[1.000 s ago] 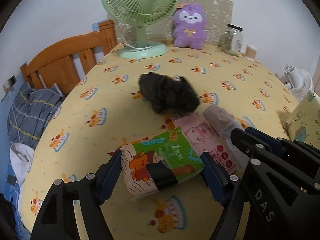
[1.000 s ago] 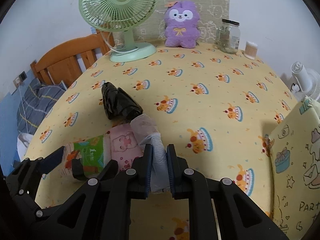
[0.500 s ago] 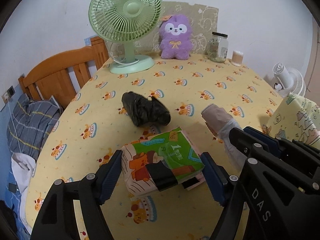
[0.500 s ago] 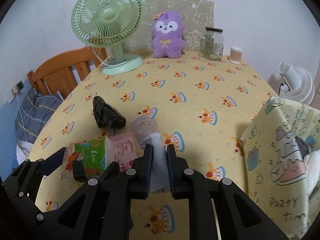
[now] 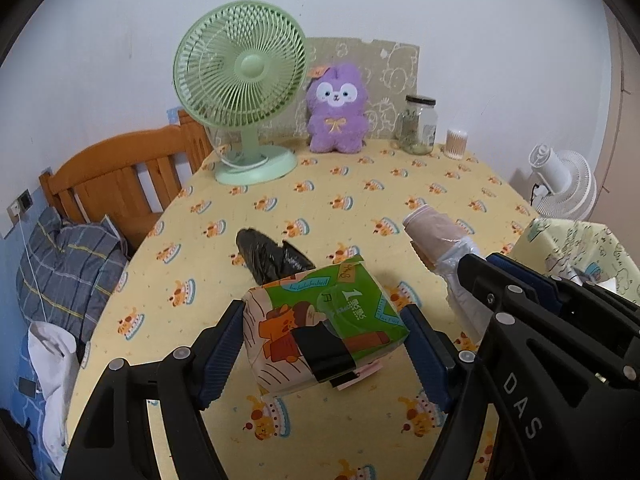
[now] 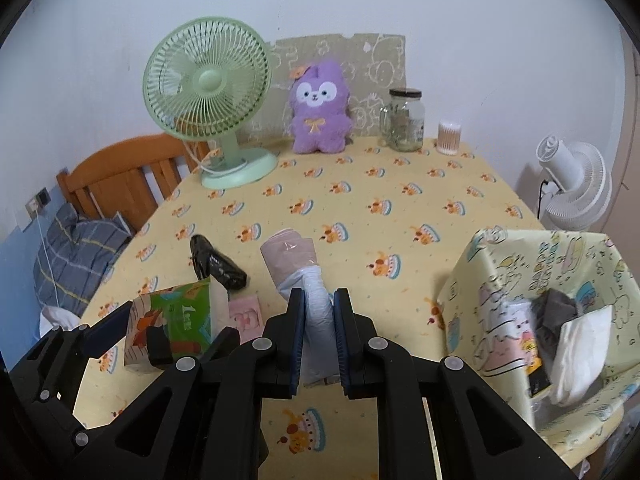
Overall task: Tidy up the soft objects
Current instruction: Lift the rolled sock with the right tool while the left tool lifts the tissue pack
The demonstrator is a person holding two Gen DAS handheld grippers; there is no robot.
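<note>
Both loads are up off the counter (image 5: 460, 184): left tool (image 5: 324, 344) clamps the tissue pack (image 5: 324, 320), right tool (image 6: 318, 332) pinches the bag roll (image 6: 304, 276). Best carried level toward the bin (image 6: 480, 280) at the counter's right edge, with the grips released only above its opening.

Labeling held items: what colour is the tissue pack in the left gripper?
Tissue pack: mostly green with cream and orange cartoon print; clearest in the left wrist view.

Fan (image 6: 206, 92) left of plush (image 6: 319, 109) – jar (image 6: 406, 119) right, table (image 6: 400, 216) rear.
</note>
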